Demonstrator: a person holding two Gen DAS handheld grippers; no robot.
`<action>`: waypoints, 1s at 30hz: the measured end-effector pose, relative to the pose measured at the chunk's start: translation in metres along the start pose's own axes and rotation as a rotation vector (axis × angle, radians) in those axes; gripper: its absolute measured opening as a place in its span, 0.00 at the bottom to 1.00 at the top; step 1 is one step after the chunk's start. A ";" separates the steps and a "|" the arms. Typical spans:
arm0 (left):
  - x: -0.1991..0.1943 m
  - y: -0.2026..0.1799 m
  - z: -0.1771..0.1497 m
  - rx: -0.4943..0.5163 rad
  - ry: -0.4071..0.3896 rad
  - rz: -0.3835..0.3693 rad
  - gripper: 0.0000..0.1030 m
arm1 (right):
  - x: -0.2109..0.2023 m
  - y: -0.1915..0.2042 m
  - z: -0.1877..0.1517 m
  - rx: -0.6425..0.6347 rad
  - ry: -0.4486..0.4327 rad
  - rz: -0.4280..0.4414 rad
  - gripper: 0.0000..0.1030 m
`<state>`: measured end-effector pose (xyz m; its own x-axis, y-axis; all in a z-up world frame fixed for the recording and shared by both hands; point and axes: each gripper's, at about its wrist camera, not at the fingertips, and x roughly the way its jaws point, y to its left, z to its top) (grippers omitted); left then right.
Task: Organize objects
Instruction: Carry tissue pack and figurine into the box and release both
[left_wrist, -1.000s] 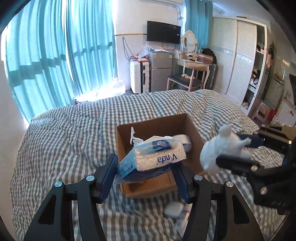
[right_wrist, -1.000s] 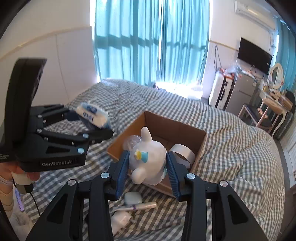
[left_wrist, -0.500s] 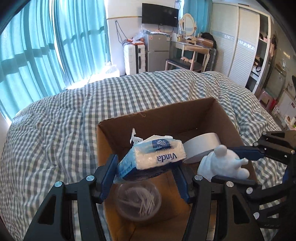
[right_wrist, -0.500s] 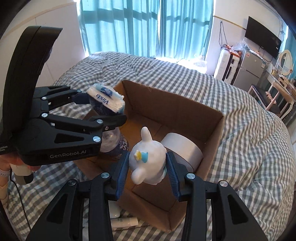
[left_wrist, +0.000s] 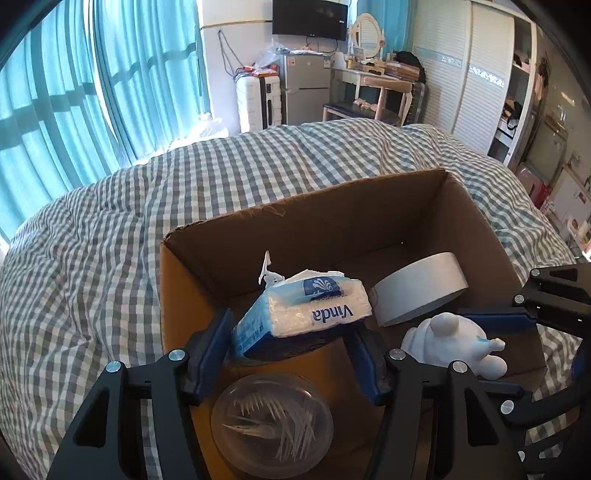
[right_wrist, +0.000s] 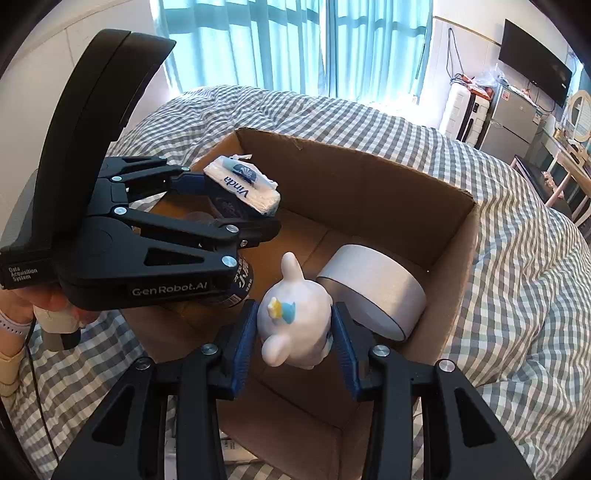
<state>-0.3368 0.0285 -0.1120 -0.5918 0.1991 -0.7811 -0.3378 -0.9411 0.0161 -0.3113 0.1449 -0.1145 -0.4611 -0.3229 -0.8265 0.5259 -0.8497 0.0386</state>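
An open cardboard box (left_wrist: 306, 225) (right_wrist: 369, 173) sits on the checked bed. My left gripper (left_wrist: 291, 332) is shut on a blue and white Vinda tissue pack (left_wrist: 306, 314) (right_wrist: 243, 186) and holds it over the box's left part. My right gripper (right_wrist: 293, 328) is shut on a white toy figure (right_wrist: 295, 317) (left_wrist: 450, 343) and holds it inside the box's near right part. A grey tape roll (left_wrist: 417, 291) (right_wrist: 373, 291) lies in the box. A clear round tub of toothpicks (left_wrist: 273, 421) stands in the box below the tissue pack.
The checked duvet (left_wrist: 92, 258) surrounds the box. Small items lie on the bed by the box's near side (right_wrist: 236, 454). A suitcase, fridge, desk and wardrobe stand beyond the bed's far end.
Both grippers have moved forward and down over the box with their loads. The toy is now lower, inside the box beside the tape roll. The tissue pack hangs above the tub.
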 end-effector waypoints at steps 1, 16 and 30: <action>-0.002 -0.001 0.000 -0.001 -0.001 -0.002 0.63 | -0.003 0.001 -0.001 -0.002 -0.006 0.003 0.40; -0.088 -0.003 0.016 -0.066 -0.077 0.001 0.91 | -0.094 0.021 -0.003 -0.023 -0.147 -0.044 0.66; -0.179 -0.035 -0.036 -0.020 -0.139 0.149 0.97 | -0.178 0.058 -0.043 -0.059 -0.231 -0.079 0.80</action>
<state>-0.1929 0.0162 0.0048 -0.7298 0.0921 -0.6775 -0.2255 -0.9679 0.1113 -0.1679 0.1711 0.0108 -0.6503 -0.3488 -0.6749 0.5195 -0.8524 -0.0600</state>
